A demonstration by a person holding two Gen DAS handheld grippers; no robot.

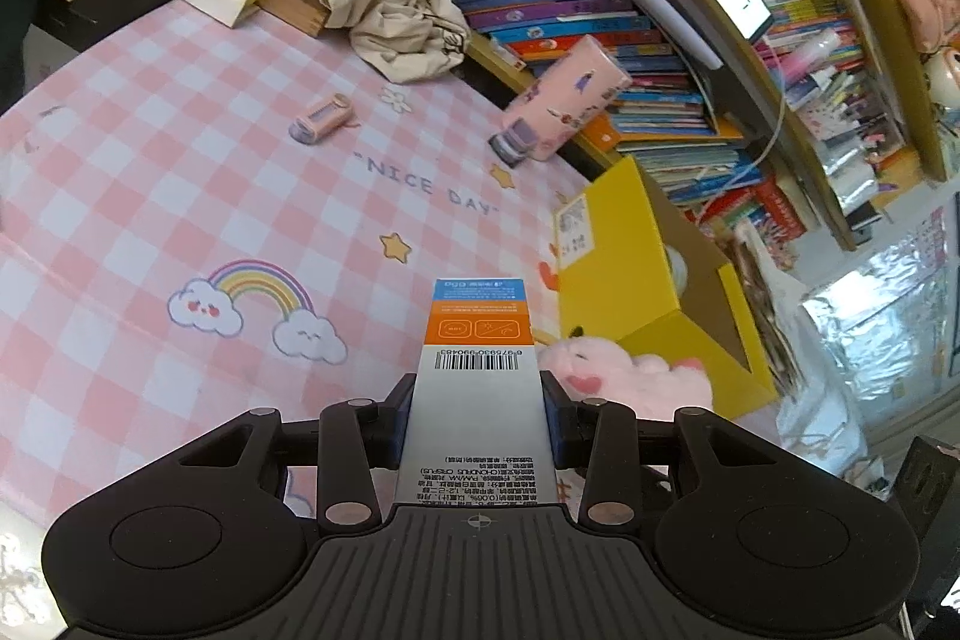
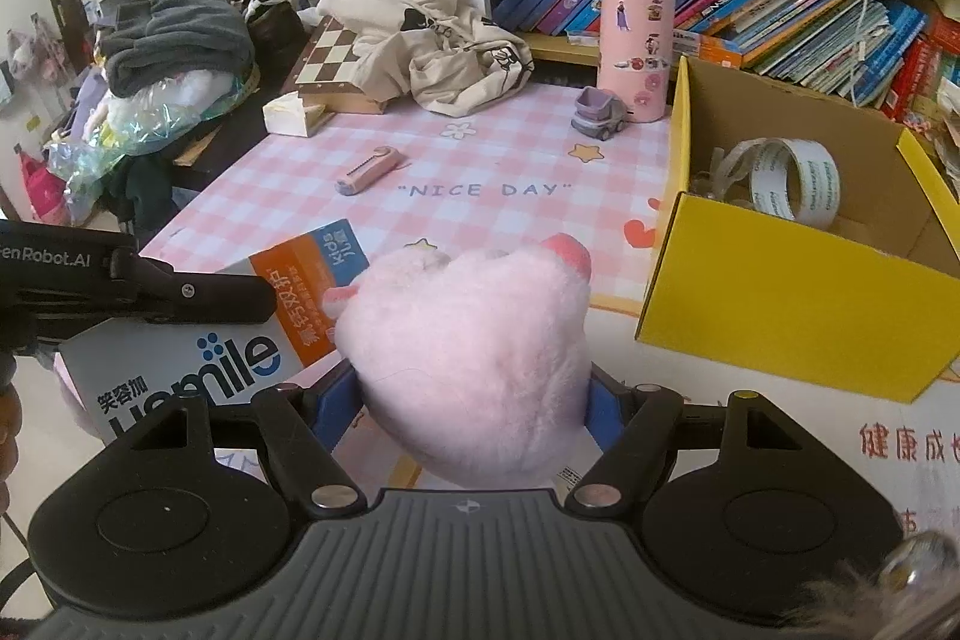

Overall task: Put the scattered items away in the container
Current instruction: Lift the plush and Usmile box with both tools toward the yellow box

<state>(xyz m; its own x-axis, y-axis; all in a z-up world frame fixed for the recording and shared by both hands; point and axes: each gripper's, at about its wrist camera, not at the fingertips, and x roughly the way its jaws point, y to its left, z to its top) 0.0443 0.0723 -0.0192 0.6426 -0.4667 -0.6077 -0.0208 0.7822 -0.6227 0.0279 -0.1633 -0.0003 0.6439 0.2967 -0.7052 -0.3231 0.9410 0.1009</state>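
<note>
In the left wrist view, the left gripper [image 1: 477,403] had its jaws clamped on a long toothpaste box [image 1: 477,340]. The box stuck out over the pink checked surface [image 1: 180,196]. Just to its right lay a pink plush toy [image 1: 624,370], close to the yellow box [image 1: 606,280]. Farther off on the surface were a small pink cutter [image 1: 321,118] and a pink tin [image 1: 564,100] with a little purple toy truck [image 1: 510,145] touching it.

In the right wrist view, the right gripper [image 2: 474,394] had its jaws clamped on the pink plush toy [image 2: 468,346], which was held above the surface [image 2: 510,160]. The toothpaste box [image 2: 252,328] was just to the left, touching the toy, held by the other gripper [image 2: 150,292]. The yellow box [image 2: 798,304] stood open to the right, with a roll of tape [image 2: 792,178] inside. The cutter [image 2: 369,169], the truck [image 2: 597,112] and the tin [image 2: 636,46] sat farther back.
</note>
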